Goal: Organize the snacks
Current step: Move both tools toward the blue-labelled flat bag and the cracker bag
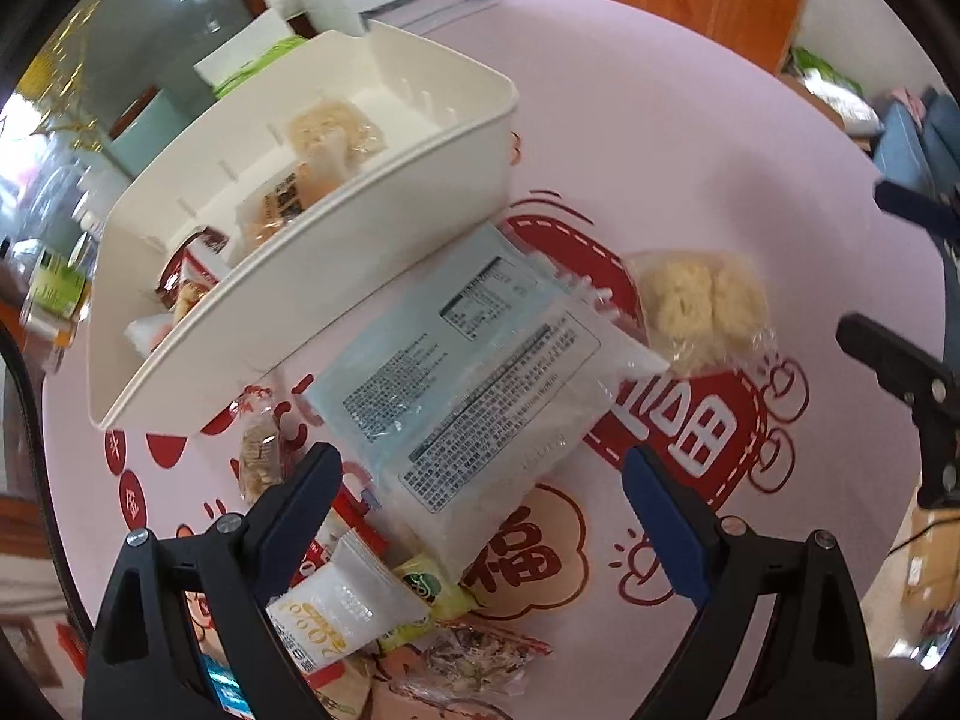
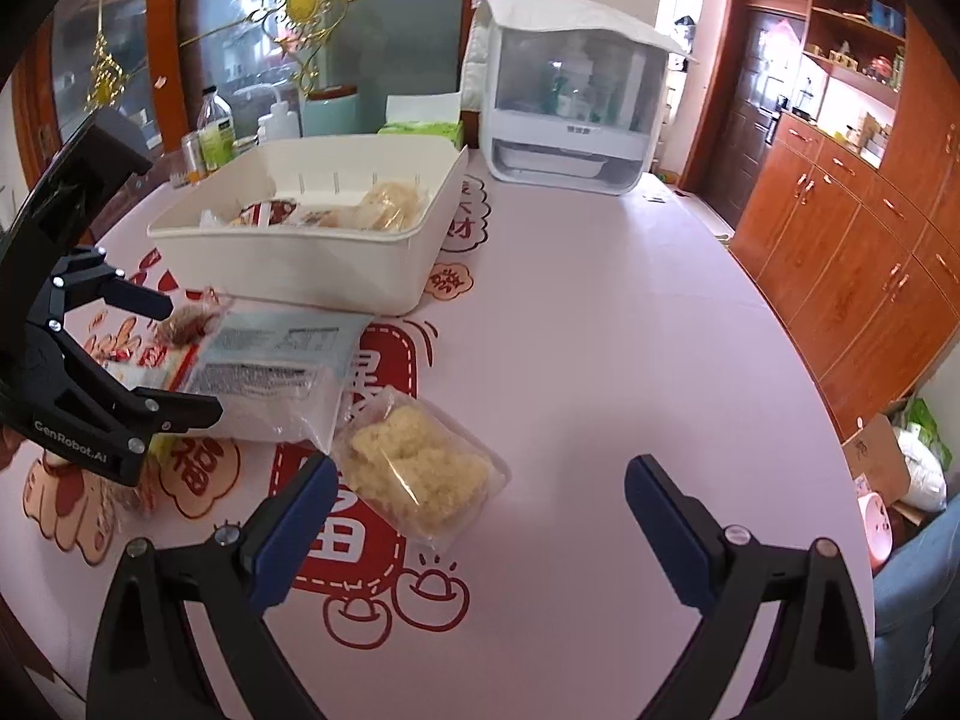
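A white bin (image 1: 360, 228) (image 2: 312, 264) holds several snack packs. In front of it lies a large clear-and-blue bag (image 1: 480, 360) (image 2: 270, 372). A clear pack of yellow noodle cakes (image 1: 702, 306) (image 2: 414, 474) lies on the table to its right. My left gripper (image 1: 480, 480) is open and empty, just above the large bag; it also shows in the right wrist view (image 2: 180, 360). My right gripper (image 2: 480, 492) is open and empty, with the noodle pack near its left finger; it also shows in the left wrist view (image 1: 888, 276).
Small snack packets (image 1: 360, 612) are piled at the near left of the pink table (image 2: 600, 360). A white appliance (image 2: 570, 90), a tissue box (image 2: 420, 126) and bottles (image 2: 213, 132) stand behind the bin. Wooden cabinets (image 2: 852, 240) are on the right.
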Demonstrator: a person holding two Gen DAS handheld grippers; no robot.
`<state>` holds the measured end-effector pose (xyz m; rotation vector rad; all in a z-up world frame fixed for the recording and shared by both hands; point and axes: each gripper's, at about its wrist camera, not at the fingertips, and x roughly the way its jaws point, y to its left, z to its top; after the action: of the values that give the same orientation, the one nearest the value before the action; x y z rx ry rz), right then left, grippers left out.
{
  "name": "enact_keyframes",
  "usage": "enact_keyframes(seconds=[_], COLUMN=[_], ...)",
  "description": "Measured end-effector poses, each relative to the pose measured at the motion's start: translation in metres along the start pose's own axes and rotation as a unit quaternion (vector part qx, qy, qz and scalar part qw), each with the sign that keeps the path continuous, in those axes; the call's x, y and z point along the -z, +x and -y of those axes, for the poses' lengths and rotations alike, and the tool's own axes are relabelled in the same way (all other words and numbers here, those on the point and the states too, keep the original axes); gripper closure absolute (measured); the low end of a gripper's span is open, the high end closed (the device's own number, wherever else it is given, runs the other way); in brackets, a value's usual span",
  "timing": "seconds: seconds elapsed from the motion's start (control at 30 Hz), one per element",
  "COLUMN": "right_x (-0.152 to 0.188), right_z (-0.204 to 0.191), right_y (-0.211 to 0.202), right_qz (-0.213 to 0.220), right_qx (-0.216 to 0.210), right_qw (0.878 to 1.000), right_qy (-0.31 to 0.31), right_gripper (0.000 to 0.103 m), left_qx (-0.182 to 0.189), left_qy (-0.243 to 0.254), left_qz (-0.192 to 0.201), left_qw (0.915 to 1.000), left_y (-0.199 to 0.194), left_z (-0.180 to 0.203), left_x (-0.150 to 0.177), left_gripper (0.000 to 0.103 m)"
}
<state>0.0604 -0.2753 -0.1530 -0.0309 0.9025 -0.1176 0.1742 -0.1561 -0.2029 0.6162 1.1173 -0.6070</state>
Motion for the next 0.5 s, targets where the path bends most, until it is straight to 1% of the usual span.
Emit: enact_keyframes(seconds=[0.17, 0.33, 0.5], right_x=[0.005, 0.009, 0.013], right_z=[0.0, -0.001, 0.009], right_y=[0.012, 0.023, 0.034], right_qz=[-0.008, -0.016, -0.02], right_qx=[-0.007, -0.013, -0.042], right_qw=[1.0, 0.999, 0.998], right_qy=[-0.014, -0.032, -0.035], right_gripper=[0.006, 0.006, 0.006], left_qx=[0.013, 0.019, 0.025], left_qy=[0.027, 0.043, 0.045], left_qz=[-0.01, -0.019, -0.03], left_qw=[0.9995, 0.9987, 0.9982], left_y=[0.008, 0.016, 0.023], left_z=[0.005, 0.007, 0.006], left_x=[0.002, 0.004, 0.003], left_gripper=[0.009, 0.009, 0.009])
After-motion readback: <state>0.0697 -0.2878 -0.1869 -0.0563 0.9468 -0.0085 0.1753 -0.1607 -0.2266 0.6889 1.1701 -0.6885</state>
